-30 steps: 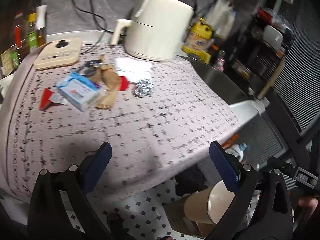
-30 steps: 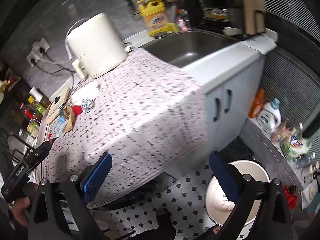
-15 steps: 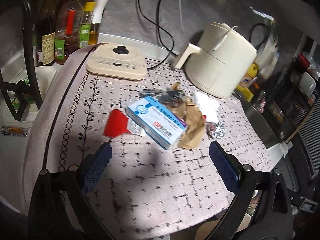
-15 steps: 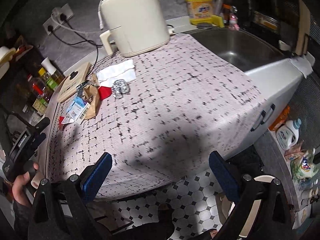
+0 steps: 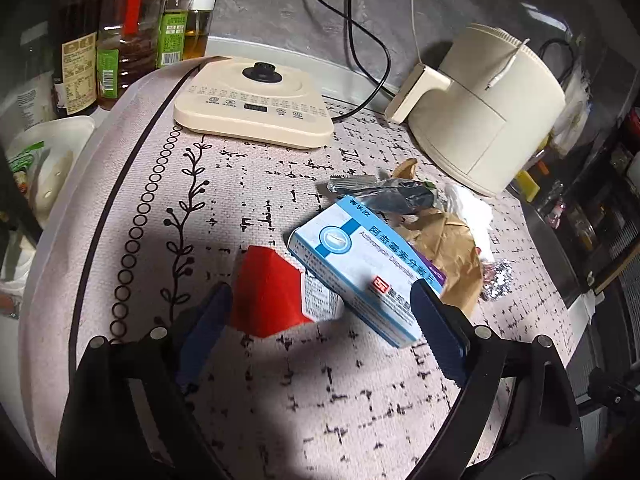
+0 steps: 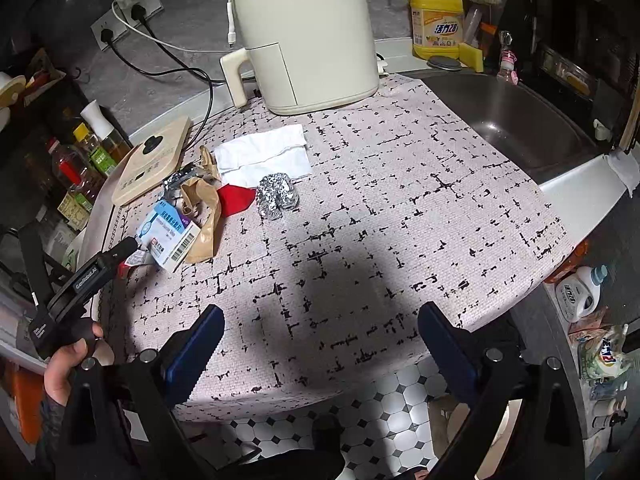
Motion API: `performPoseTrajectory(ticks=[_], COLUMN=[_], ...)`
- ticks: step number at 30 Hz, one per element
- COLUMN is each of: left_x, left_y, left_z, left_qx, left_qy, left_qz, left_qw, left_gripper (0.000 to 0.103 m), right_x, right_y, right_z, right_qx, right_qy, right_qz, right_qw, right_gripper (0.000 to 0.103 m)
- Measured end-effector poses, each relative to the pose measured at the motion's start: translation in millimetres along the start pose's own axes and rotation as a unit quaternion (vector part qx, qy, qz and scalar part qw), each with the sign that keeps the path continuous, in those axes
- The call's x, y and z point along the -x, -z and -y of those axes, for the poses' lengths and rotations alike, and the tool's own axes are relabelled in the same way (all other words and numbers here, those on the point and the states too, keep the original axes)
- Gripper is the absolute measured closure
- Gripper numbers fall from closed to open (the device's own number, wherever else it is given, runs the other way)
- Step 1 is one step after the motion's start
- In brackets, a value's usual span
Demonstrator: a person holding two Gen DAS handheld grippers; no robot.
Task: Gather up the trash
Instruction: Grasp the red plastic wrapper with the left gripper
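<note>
The left hand-held gripper (image 5: 320, 316) stood wide over the trash pile, its jaws having just closed slightly, the pads pressing on nothing. Between them lay the red paper scrap (image 5: 268, 292) and the near end of the blue medicine box (image 5: 360, 268). The right hand-held gripper (image 6: 320, 340) was also wide and empty, over the near edge of the tabletop (image 6: 400, 208), well apart from the box.

Left wrist view only: a silver wrapper (image 5: 380, 192) just behind the box, and the oil bottles (image 5: 120, 32) beyond the far left corner of the tabletop. Right wrist view only: the sink (image 6: 520, 120) far right of the box, the yellow detergent bottle (image 6: 438, 20), the tiled floor (image 6: 400, 408) below the near edge, and the person's hand (image 6: 64, 368) on the left tool's handle.

Both views showed brown paper (image 6: 204, 216) touching the box's right side, the foil ball (image 6: 276, 196) and white tissue (image 6: 264, 156) further right, the cream appliance (image 6: 308, 36) behind them, and the flat cooker base (image 5: 256, 108) behind the box.

The tabletop to the right of the box and toward the near edge lay bare.
</note>
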State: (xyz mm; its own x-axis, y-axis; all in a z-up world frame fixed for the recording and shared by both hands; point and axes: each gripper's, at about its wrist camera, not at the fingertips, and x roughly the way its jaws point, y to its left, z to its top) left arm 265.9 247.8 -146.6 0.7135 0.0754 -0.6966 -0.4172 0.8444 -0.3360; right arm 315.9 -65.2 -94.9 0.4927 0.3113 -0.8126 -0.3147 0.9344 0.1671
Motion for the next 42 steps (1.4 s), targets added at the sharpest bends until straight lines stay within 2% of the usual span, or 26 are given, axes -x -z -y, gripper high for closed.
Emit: performPoseTrajectory(ticks=[4, 8, 9, 11, 12, 13, 15, 25, 31, 36, 42], left_x=[-16.0, -21.6, -21.9, -20.8, -18.8, -16.4, -12.3, 21.2, 44.2, 66.2, 91.4], left_y=[-1.0, 0.0, -0.1, 0.0, 0.6, 1.5, 3.8, 25.7, 33.5, 40.8, 48.3], left_z=[3.7, 15.3, 15.5, 15.0, 17.0, 19.6, 26.0, 30.4, 18.6, -1.4, -27.6], left_qx=[0.001, -0.023, -0.021, -0.011, -0.011, -0.014, -0.021, -0.005, 0.013, 0.036, 0.055], left_qy=[-0.007, -0.028, -0.024, -0.005, 0.002, 0.001, 0.002, 0.031, 0.019, 0.007, 0.002], left_qz=[-0.014, -0.009, -0.008, -0.009, -0.007, -0.004, 0.0, 0.025, 0.043, 0.058, 0.073], left_qw=[0.9999, 0.9993, 0.9995, 0.9999, 0.9999, 0.9999, 0.9998, 0.9992, 0.9988, 0.9976, 0.9959], left_gripper=[0.024, 0.029, 0.033, 0.048, 0.059, 0.071, 0.086, 0.088, 0.088, 0.088, 0.088], right_x=[-0.3, -0.6, -1.3, -3.1, -4.4, -6.0, -9.5, -17.5, -17.8, -24.9, -30.1], right_y=[-3.0, -3.8, -3.5, -3.0, -2.7, -2.3, -1.3, 0.4, 1.3, 1.2, -0.7], right_z=[3.7, 10.0, 10.4, 10.7, 9.7, 8.7, 5.6, -14.5, -21.0, -31.2, -57.9], right_qx=[0.0, -0.003, -0.003, 0.001, 0.003, 0.008, 0.017, 0.07, 0.085, 0.096, 0.11], right_qy=[0.014, 0.022, 0.024, 0.024, 0.024, 0.023, 0.019, -0.009, -0.029, -0.047, -0.078], right_qz=[0.0, -0.004, -0.005, -0.01, -0.012, -0.015, -0.022, -0.035, -0.034, -0.039, -0.032], right_qw=[1.0, 1.0, 1.0, 1.0, 1.0, 1.0, 0.999, 0.997, 0.995, 0.994, 0.99], right_gripper=[0.008, 0.008, 0.008, 0.008, 0.008, 0.008, 0.008, 0.008, 0.009, 0.013, 0.017])
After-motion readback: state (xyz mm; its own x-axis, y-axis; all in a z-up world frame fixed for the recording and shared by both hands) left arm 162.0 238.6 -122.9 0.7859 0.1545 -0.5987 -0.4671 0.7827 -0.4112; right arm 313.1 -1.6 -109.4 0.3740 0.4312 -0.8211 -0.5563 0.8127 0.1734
